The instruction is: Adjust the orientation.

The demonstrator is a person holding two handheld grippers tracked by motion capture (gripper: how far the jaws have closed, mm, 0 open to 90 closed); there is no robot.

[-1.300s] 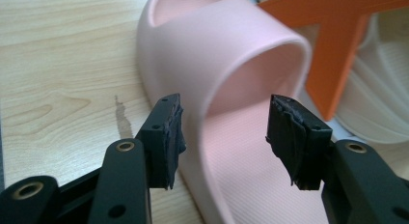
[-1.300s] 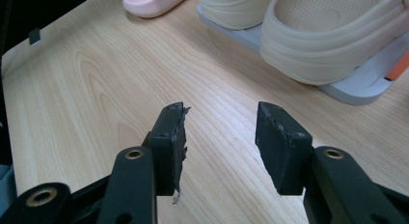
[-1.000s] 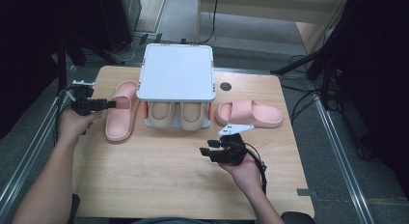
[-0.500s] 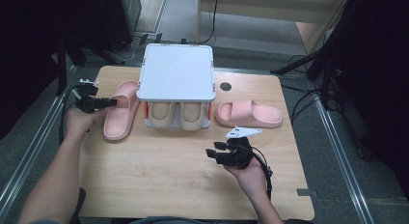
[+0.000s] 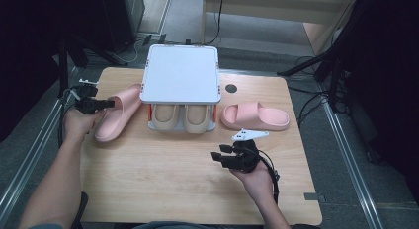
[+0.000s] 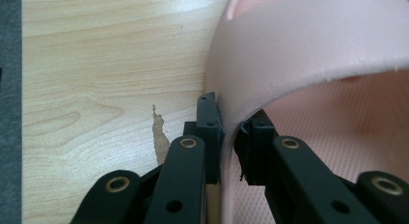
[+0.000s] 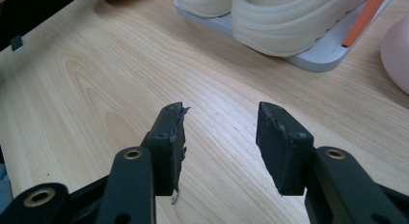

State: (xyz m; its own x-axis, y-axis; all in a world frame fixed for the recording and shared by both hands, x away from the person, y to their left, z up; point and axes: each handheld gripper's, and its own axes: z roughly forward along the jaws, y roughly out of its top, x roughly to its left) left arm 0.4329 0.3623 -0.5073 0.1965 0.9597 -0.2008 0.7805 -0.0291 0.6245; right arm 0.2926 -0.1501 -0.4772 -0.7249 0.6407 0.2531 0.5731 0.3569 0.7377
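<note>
With the left claw (image 6: 226,137) clenched on the strap edge of the left pink slipper (image 5: 117,110) resting on the tabletop (image 5: 163,174) left of the shoe rack (image 5: 180,73), and the right claw (image 7: 219,137) released near-centre, the next move likely lifts the slipper toward the rack.

Both grippers are black. The left gripper (image 6: 226,137) has flat link arms with brass-coloured rivets and small dark screws. The right gripper (image 7: 219,137) has the same links, its pads (image 7: 176,137) frayed at the edges. It carries a pale three-cornered plate (image 5: 250,135) and a black cable (image 5: 269,165). The forearms look bare, sleeves perhaps dark.
</note>
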